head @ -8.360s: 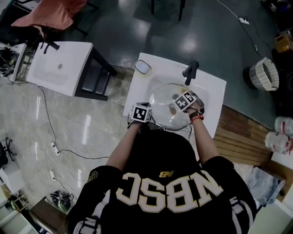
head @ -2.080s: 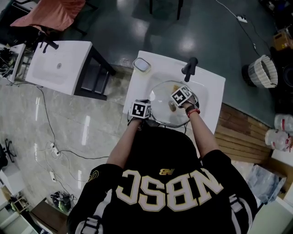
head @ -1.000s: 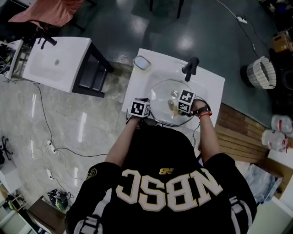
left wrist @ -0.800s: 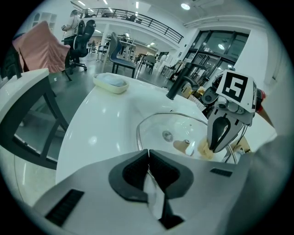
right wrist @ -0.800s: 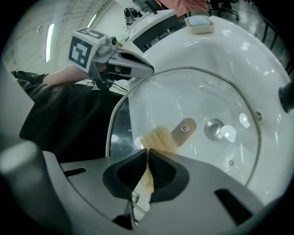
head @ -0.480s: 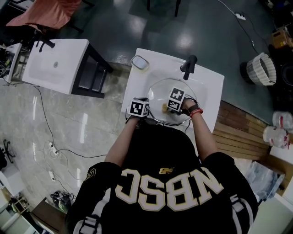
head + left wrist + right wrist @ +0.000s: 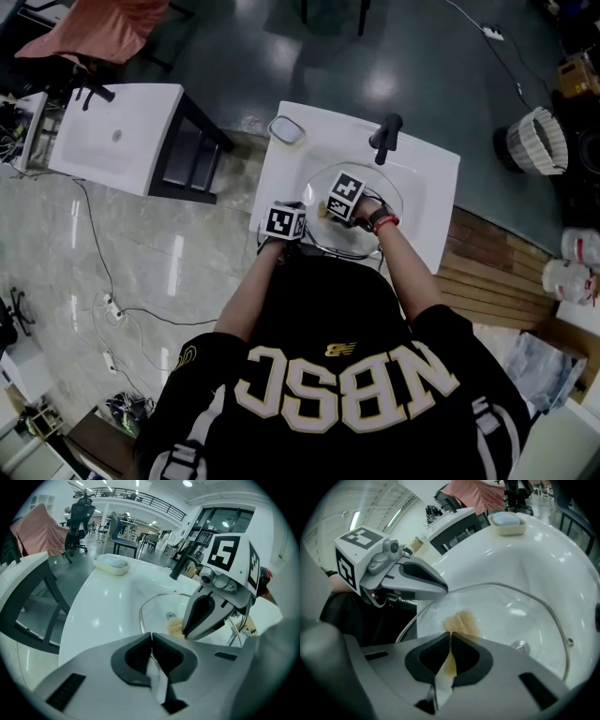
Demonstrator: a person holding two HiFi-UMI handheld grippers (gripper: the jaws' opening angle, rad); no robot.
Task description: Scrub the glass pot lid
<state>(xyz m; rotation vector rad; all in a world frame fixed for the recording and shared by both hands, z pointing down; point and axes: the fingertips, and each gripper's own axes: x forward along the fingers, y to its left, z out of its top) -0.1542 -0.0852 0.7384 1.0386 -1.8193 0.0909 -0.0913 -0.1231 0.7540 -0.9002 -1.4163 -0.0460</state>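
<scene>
A dark glossy floor (image 7: 450, 75) mirrors ceiling lights. Pale marble tiles (image 7: 141, 253) lie left, wooden boards (image 7: 487, 281) right. A second white washbasin (image 7: 141, 127) stands left.

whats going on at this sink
A person stands at a white sink with a hand-held gripper in each hand. The left hand-held gripper is shut on the rim of a round glass pot lid, holding it over the basin. The right hand-held gripper is shut on a tan scrub pad that lies against the glass, so scrubbing looks under way.
</scene>
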